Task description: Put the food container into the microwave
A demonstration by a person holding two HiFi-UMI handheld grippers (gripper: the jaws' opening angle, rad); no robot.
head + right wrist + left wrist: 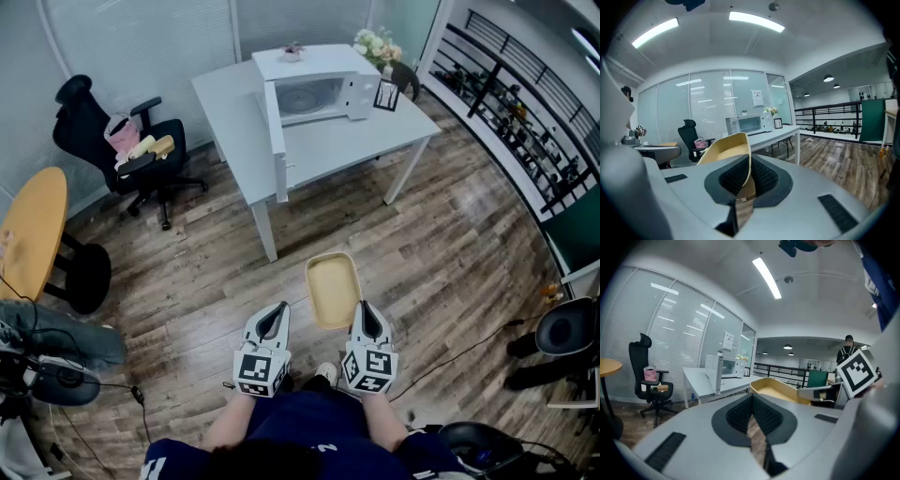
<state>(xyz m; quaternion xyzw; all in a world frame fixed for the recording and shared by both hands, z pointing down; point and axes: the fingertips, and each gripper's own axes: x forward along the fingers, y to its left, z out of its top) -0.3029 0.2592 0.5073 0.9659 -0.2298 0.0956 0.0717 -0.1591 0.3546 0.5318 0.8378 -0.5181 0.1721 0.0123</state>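
Evidently for carrying, the shallow yellow plastic food container (333,289) is pinched at its rim by the right gripper (364,311); the left gripper (276,315) is closed, empty.

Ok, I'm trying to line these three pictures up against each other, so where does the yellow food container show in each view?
Head view: the food container sits low in the centre, just ahead of the person.
Left gripper view: the food container is right of centre, at mid-height.
Right gripper view: the food container is left of centre, with its rim standing tall.
Shared landmark: the open microwave, far beyond it in all three.
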